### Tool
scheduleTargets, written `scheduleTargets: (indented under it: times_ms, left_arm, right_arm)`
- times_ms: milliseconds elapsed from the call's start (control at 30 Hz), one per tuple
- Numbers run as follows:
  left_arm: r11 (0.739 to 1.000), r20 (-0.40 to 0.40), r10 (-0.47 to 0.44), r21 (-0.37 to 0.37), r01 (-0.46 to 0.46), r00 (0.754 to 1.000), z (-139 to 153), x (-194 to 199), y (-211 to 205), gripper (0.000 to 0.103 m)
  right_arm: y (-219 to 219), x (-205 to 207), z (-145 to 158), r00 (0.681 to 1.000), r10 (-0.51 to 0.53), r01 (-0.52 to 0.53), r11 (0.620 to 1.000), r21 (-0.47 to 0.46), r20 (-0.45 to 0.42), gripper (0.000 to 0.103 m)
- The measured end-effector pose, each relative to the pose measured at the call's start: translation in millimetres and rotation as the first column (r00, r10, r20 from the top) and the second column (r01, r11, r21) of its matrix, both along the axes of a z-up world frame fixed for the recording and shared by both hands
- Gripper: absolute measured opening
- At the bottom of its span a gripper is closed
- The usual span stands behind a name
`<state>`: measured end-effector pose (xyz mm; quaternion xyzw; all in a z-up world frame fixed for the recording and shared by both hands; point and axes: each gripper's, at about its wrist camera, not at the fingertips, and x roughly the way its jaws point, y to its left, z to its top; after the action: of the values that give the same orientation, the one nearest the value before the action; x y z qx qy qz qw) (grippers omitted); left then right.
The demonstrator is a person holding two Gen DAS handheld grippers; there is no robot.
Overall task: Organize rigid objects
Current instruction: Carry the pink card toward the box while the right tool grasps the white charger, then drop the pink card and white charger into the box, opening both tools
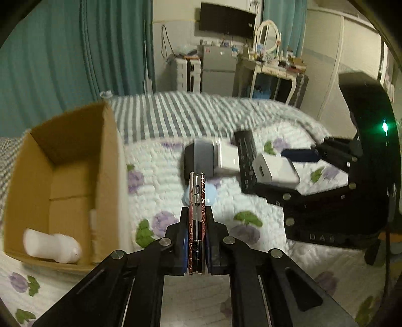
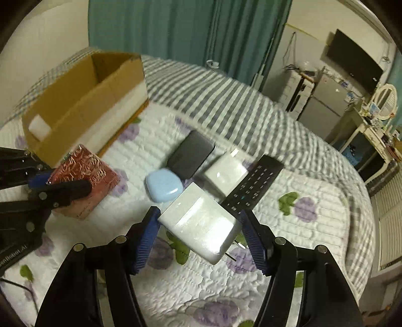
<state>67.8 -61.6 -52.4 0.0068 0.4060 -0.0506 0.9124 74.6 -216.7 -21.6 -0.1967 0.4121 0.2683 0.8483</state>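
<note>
My left gripper (image 1: pixel 197 241) is shut on a thin red patterned case (image 1: pixel 197 213), held edge-on above the bed; the right wrist view shows it too (image 2: pixel 85 173). My right gripper (image 2: pixel 199 231) holds a white power adapter (image 2: pixel 201 221) between its blue pads (image 2: pixel 148 236), lifted off the bed; it also shows in the left wrist view (image 1: pixel 275 168). On the quilt lie a light blue case (image 2: pixel 163 185), a dark power bank (image 2: pixel 191 156), a second white charger (image 2: pixel 226 171) and a black remote (image 2: pixel 253 186). An open cardboard box (image 1: pixel 75 181) holds a white bottle (image 1: pixel 52 245).
The bed has a floral quilt (image 2: pixel 176 289) and a grey striped blanket (image 1: pixel 191 113). Teal curtains (image 1: pixel 75 50) hang behind the box. A fridge (image 1: pixel 218 68), a dresser with a mirror (image 1: pixel 268 63) and a wall TV (image 1: pixel 226 20) stand beyond the bed.
</note>
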Motion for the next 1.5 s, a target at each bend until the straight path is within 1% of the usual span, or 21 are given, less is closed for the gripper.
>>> scheduleTargets:
  times_ms: [100,233,333,467,533,633,833,933,1033,1200,1267,1400,1500]
  left_arm:
    - [1.0,0.051,0.006,-0.019,-0.005,0.999,25.9,-5.2,9.9,0.01]
    - [0.999,0.122,0.026,-0.029,-0.023,0.992,61.2,-12.8,31.1,0.01]
    - [0.998,0.154,0.051,-0.03,-0.047,0.987,77.8,-16.7,50.1,0.01]
    - [0.996,0.19,0.087,-0.008,-0.087,0.978,93.1,-18.8,80.9,0.01]
    - [0.994,0.196,0.107,-0.005,-0.108,0.975,94.6,-18.0,94.7,0.01]
    - [0.99,0.195,0.14,-0.002,-0.142,0.971,91.4,-17.1,119.0,0.01]
    - [0.979,0.166,0.199,0.002,-0.202,0.966,68.2,-0.2,166.4,0.01]
    - [0.976,0.142,0.213,0.009,-0.217,0.967,52.6,12.2,182.0,0.01]
    - [0.975,0.117,0.22,0.001,-0.222,0.968,37.3,25.7,192.7,0.01]
    - [0.975,0.083,0.222,0.009,-0.223,0.972,15.0,40.1,199.3,0.01]
    - [0.976,0.056,0.218,0.013,-0.219,0.974,7.3,46.8,201.6,0.01]
    - [0.977,0.039,0.21,0.027,-0.211,0.977,1.1,53.0,199.9,0.01]
    - [0.978,0.026,0.208,0.03,-0.209,0.978,-2.9,52.5,197.4,0.01]
  right_arm:
    - [0.6,-10.6,21.2,1.0,-0.002,0.001,1.0,0.016,0.025,0.066]
    - [14.7,-24.2,55.6,0.996,0.008,-0.01,1.0,0.022,0.085,0.066]
    - [29.8,-31.7,82.9,0.992,0.018,-0.023,0.999,0.042,0.125,0.066]
    - [58.3,-38.7,112.5,0.985,0.044,-0.058,0.995,0.08,0.168,0.065]
    - [75.8,-40.4,123.1,0.981,0.06,-0.08,0.992,0.101,0.186,0.065]
    - [99.2,-38.2,131.1,0.978,0.077,-0.106,0.984,0.146,0.193,0.065]
    - [152.1,-24.5,125.5,0.977,0.115,-0.146,0.974,0.171,0.182,0.065]
    - [174.3,-10.7,114.0,0.978,0.126,-0.156,0.972,0.177,0.165,0.065]
    - [194.8,6.6,97.3,0.981,0.136,-0.16,0.97,0.184,0.137,0.065]
    - [220.3,26.6,61.2,0.982,0.154,-0.169,0.974,0.153,0.105,0.065]
    - [225.9,34.7,49.6,0.983,0.155,-0.168,0.976,0.142,0.093,0.065]
    - [229.4,46.2,37.0,0.986,0.148,-0.158,0.977,0.142,0.081,0.066]
    - [228.7,51.8,34.2,0.988,0.138,-0.148,0.975,0.168,0.071,0.066]
